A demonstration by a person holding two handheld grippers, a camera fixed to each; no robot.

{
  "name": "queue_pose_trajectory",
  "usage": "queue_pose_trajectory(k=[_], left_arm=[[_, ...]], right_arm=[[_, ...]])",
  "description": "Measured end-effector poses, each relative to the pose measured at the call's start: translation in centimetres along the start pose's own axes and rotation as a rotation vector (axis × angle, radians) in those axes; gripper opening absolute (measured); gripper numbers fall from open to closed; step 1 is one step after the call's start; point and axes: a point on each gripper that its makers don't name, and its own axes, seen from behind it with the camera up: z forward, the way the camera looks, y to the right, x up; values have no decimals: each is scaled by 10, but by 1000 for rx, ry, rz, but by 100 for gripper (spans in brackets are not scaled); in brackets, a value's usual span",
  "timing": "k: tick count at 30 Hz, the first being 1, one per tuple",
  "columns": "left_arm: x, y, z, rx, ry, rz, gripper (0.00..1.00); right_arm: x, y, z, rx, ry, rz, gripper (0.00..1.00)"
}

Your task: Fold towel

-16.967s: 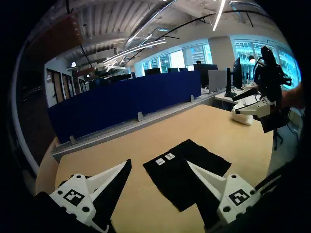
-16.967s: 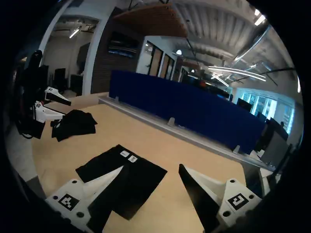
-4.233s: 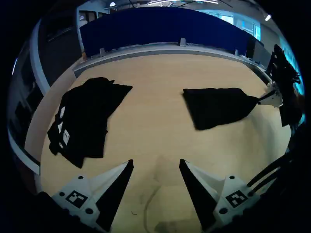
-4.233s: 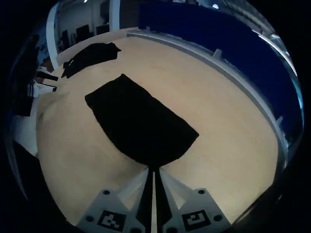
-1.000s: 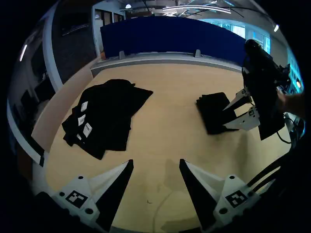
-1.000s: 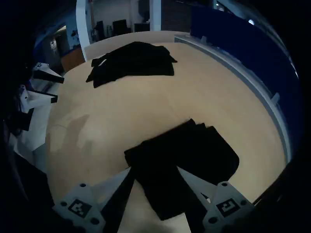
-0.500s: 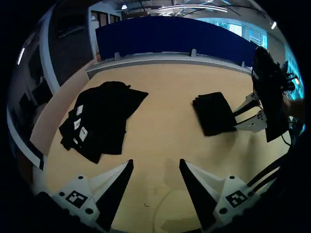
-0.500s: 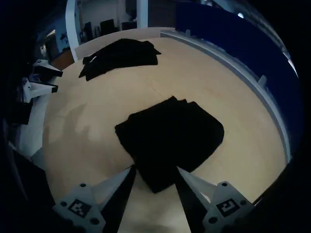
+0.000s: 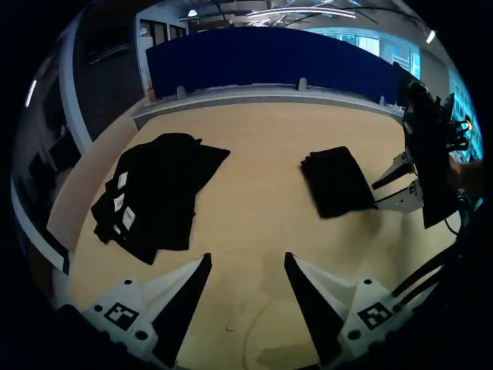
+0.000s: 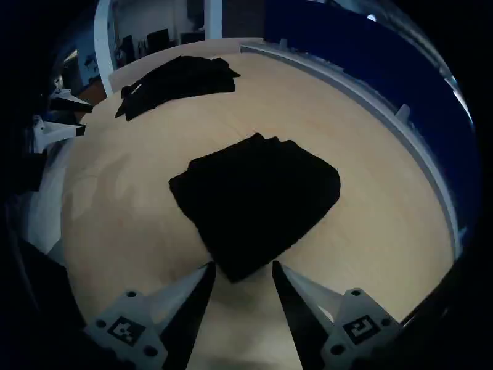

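The folded black towel (image 10: 256, 200) lies flat on the light wooden table (image 10: 370, 203), a compact rectangle with its layered edges stacked on the far side. In the right gripper view, the right gripper (image 10: 242, 264) stands with its fingers parted to a middling gap and nothing between them; the towel's nearest corner lies just ahead of the fingertips, and whether they touch it cannot be told. The left gripper (image 9: 245, 258) hangs over bare table with its fingers spread wide and empty, well apart from the towel. In the left gripper view, a loose pile of black cloths (image 9: 157, 194) sits off to the left, near the table's rounded edge, with small white labels (image 9: 123, 203) showing on it. A long blue partition (image 9: 265, 58) runs along the table's far side. Nothing lies between the pile and the towel but open tabletop.
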Motion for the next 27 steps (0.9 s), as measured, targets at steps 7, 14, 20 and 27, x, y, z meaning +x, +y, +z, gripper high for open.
queue_pose_trajectory(k=[7, 14, 20, 27], left_arm=[[-1, 0, 0, 3, 0, -8, 87], [-4, -1, 0, 7, -1, -8, 87], [-6, -2, 0, 9, -3, -9, 87], [-6, -1, 0, 7, -4, -7, 87]], right_arm=[[-9, -3, 2, -1, -17, -12, 62], [-11, -8, 6, 10, -7, -2, 36], [-9, -9, 8, 11, 4, 7, 11], [-1, -4, 6, 12, 27, 3, 6]])
